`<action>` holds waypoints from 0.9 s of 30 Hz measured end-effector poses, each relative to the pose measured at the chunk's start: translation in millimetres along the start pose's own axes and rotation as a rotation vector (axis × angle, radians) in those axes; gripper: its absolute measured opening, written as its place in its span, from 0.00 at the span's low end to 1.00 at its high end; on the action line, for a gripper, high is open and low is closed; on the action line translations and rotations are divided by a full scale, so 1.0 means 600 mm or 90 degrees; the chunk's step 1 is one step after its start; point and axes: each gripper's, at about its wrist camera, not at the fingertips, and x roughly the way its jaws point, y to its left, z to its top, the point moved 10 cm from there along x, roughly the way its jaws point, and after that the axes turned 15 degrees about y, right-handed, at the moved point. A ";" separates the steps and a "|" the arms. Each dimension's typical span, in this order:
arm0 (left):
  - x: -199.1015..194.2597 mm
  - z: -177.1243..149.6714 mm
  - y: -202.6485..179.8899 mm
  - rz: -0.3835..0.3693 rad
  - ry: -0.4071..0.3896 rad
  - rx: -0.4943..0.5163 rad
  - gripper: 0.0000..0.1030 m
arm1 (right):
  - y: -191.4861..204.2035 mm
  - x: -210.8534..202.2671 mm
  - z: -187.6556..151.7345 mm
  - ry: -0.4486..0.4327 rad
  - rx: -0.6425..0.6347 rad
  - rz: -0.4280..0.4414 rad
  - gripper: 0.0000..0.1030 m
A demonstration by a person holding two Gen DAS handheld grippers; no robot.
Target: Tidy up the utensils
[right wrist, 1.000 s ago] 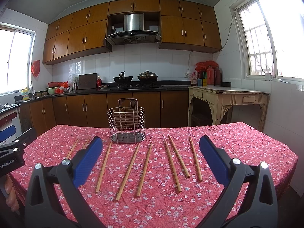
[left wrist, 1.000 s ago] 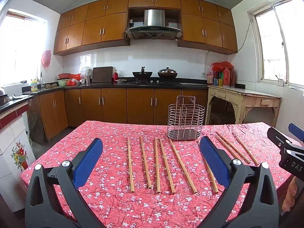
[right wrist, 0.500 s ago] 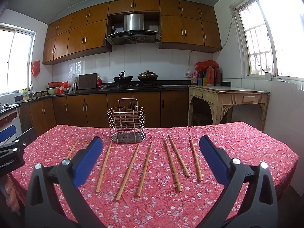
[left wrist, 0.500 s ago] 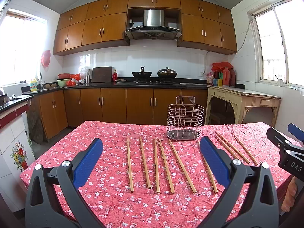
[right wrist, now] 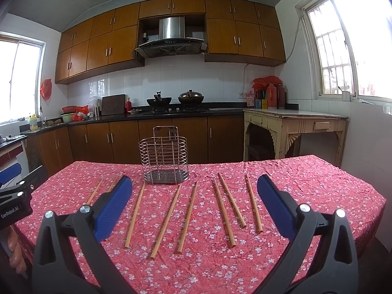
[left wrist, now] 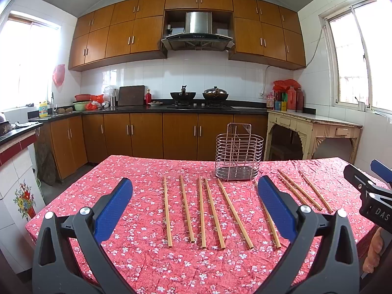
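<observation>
Almost nothing has moved since the earlier frames: both views sit as they did, with only a very slight drift of the left camera, and the chopsticks lie where they lay.

The left gripper hangs above the near edge of the table, its blue fingers spread wide apart and holding nothing. The right gripper does the same, its fingers likewise wide apart and empty.

The chopsticks lie flat on the red flowered cloth in a loose row, each with its long axis running away from the cameras toward the wire holder, which stands upright and empty at the far middle of the table. So the sticks point along the fingers' reach, not across it; a pinch closing from the sides should catch one across its width.

The left-hand group lies straight ahead between the left fingers. The three sticks on the right side sit ahead of the right gripper, which I judge the nearer for those. The holder lies beyond both, nearer the middle
</observation>
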 end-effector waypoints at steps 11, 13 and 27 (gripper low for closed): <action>0.000 0.000 0.001 -0.001 0.001 0.000 0.98 | 0.003 0.013 -0.003 0.002 0.001 0.003 0.96; 0.000 0.000 0.000 0.000 0.000 0.000 0.98 | 0.005 0.014 -0.004 0.004 0.001 0.004 0.96; 0.008 -0.010 -0.009 0.000 0.002 0.000 0.98 | 0.008 0.023 -0.010 0.018 0.001 0.015 0.96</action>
